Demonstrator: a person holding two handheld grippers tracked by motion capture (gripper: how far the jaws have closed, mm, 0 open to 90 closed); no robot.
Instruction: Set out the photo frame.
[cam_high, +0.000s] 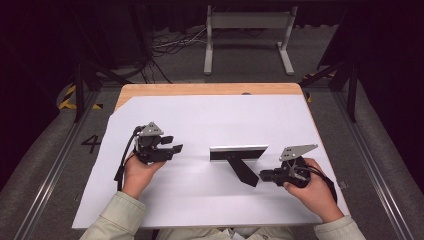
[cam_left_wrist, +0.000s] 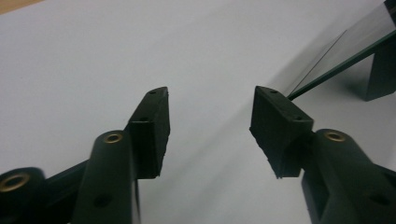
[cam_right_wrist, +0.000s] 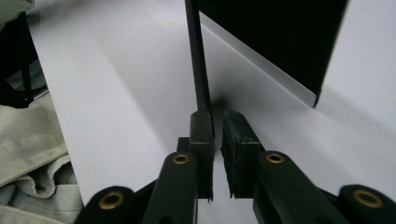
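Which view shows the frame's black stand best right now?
The high view: the black stand slants back from the picture frame toward the right gripper. The right gripper view shows it edge-on; the left gripper view catches a corner.

Pale beige sleeves (cam_high: 117, 215), black grippers with brass-ringed jaws, grey triangular plates, trailing black cables

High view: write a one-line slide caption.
Person at a white-covered table, left tongs open, right tongs at the picture frame's black stand.
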